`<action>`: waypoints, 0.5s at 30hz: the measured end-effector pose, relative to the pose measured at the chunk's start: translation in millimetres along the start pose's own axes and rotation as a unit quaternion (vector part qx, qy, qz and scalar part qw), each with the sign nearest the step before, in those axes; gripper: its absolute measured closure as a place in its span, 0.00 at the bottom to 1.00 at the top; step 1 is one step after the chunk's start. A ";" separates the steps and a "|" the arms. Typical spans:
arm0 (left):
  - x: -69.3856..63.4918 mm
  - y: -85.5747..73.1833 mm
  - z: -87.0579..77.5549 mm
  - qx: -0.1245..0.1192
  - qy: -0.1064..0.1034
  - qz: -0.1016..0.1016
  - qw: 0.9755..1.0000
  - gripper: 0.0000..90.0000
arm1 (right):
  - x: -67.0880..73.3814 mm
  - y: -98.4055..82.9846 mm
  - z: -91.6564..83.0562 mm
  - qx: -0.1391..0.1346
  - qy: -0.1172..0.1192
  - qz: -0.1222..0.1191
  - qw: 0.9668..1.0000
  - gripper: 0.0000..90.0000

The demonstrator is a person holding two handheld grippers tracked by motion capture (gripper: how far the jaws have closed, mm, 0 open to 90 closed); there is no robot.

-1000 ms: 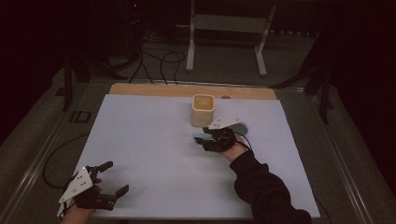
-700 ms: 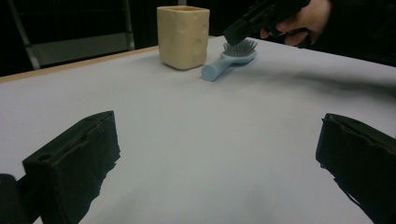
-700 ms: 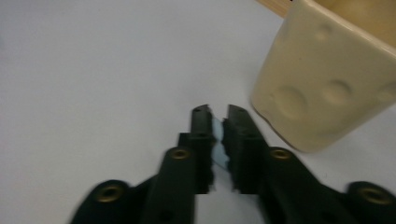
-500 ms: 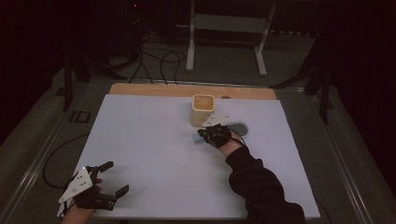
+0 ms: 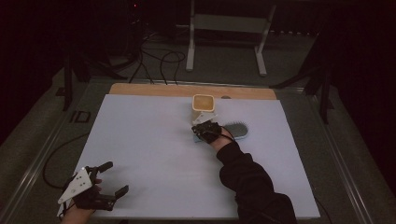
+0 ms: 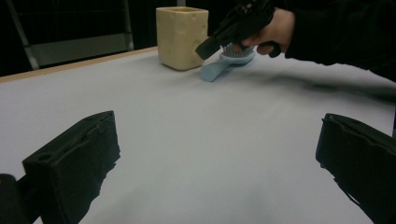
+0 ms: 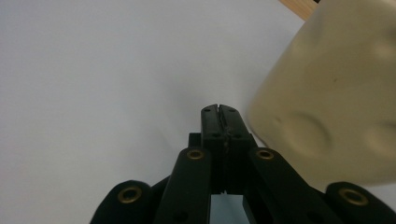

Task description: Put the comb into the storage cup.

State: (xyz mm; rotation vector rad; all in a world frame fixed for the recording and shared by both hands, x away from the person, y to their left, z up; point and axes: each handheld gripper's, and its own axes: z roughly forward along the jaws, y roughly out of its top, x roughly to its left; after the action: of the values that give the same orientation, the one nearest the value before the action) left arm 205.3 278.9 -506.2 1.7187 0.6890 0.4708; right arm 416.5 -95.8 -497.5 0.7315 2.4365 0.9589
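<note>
1. Right gripper (image 5: 200,129), jaws pressed together with nothing seen between them, reaches far across the desk (image 5: 149,140) on an outstretched, dark-sleeved arm, just beside the cream cup (image 5: 203,103) and over the blue brush (image 5: 233,129).
2. Left gripper (image 5: 109,179) rests low at the desk's near left corner, jaws spread wide, empty.
</note>
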 end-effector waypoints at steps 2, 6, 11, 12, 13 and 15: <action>-0.7 -0.1 -0.2 0.002 0.001 0.002 1.000 0.00 | -1.0 -0.4 4.9 0.005 0.001 0.006 1.000 1.00; -0.2 -0.2 0.1 0.001 -0.001 0.000 1.000 0.00 | 0.1 -1.6 11.8 0.022 0.002 0.005 1.000 1.00; -0.2 0.3 -0.1 0.000 -0.001 0.001 1.000 0.00 | 3.1 -2.2 10.9 0.027 0.007 0.008 1.000 1.00; -0.7 0.1 -0.1 0.002 -0.001 0.001 1.000 0.00 | 3.9 -2.9 10.1 0.028 0.010 0.006 1.000 1.00; -1.3 0.1 0.0 0.002 -0.002 0.002 1.000 0.00 | 5.1 -3.4 9.4 0.028 0.010 0.007 1.000 1.00; -1.9 1.0 -0.3 0.000 -0.002 0.003 1.000 0.00 | 6.3 -5.3 7.2 0.031 0.015 0.008 0.999 1.00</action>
State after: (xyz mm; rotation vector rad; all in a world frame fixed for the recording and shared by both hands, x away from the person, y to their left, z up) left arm 203.9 277.6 -505.0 1.7213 0.6807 0.4723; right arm 413.9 -91.7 -507.3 0.7643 2.5003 0.9105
